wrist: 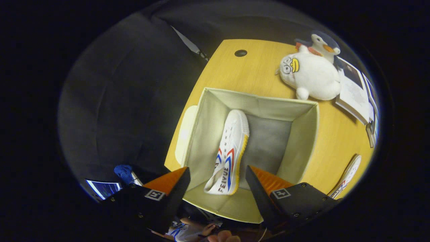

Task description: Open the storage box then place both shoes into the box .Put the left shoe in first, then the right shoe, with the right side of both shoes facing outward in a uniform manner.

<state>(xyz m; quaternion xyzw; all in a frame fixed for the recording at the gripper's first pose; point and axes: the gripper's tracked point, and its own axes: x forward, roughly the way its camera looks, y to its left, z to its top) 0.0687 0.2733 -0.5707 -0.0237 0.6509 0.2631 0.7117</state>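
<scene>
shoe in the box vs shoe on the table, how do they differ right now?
The shoe in the box lies on its side against a wall of the open storage box, between and just beyond the fingers of the open, empty gripper. The shoe on the table sits outside the box on the wooden table, mostly cut off from view. Both are white with red and blue stripes.

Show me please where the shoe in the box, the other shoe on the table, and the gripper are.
Shoe in the box (231, 148): gripper view, on its striped side.
Shoe on the table (349, 176): gripper view, on its white upper, right of the box.
Gripper (217, 183): gripper view, midway between its open fingertips, above the box.
</scene>
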